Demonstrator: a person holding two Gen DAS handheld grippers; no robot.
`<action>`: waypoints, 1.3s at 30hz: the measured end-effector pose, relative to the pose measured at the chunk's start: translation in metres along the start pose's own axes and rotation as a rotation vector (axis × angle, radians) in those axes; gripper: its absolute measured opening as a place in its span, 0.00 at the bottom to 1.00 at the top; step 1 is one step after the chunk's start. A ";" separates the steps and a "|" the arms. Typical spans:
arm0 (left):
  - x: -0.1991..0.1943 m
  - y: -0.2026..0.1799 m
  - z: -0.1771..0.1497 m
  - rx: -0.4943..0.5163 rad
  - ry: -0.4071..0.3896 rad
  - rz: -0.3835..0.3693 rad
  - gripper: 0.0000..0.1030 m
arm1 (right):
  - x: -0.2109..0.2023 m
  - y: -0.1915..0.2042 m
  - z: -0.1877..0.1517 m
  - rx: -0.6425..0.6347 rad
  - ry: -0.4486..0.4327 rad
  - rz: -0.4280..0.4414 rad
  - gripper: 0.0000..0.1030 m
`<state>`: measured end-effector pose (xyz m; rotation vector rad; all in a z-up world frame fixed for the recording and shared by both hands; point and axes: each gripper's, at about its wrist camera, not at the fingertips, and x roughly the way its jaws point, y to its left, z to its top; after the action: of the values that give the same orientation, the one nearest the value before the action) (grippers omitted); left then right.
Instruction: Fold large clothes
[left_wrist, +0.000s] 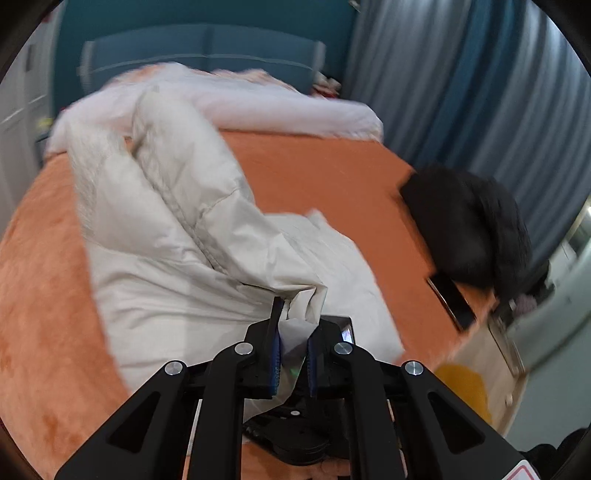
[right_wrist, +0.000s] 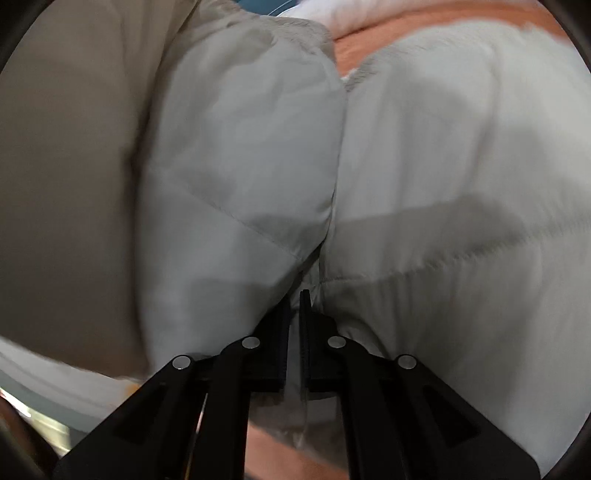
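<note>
Left wrist view: the white puffer jacket sprawls across the orange bed, its edge pinched in the left claw; a black garment lies right, near grey curtains. The right claw clamps jacket fabric too.

Open bed to my right, coat crowding my left

Bare orange bed lies open between the white padded coat and the black garment; a phone sits at the bed edge. The coat fills my right tool's view.
</note>
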<state>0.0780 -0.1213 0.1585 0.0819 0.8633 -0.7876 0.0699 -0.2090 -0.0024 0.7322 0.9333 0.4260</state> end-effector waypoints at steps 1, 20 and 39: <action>0.011 -0.009 0.000 0.014 0.017 -0.021 0.07 | -0.009 -0.005 -0.002 0.022 -0.012 0.019 0.02; 0.156 -0.080 -0.057 0.173 0.294 0.018 0.04 | -0.219 0.006 0.125 -0.125 -0.337 -0.187 0.60; -0.009 -0.091 -0.011 0.194 -0.071 -0.120 0.47 | -0.143 -0.099 0.180 -0.074 -0.128 -0.393 0.07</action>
<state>0.0083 -0.1775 0.1797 0.1737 0.7284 -0.9798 0.1464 -0.4345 0.0764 0.4867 0.9099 0.0666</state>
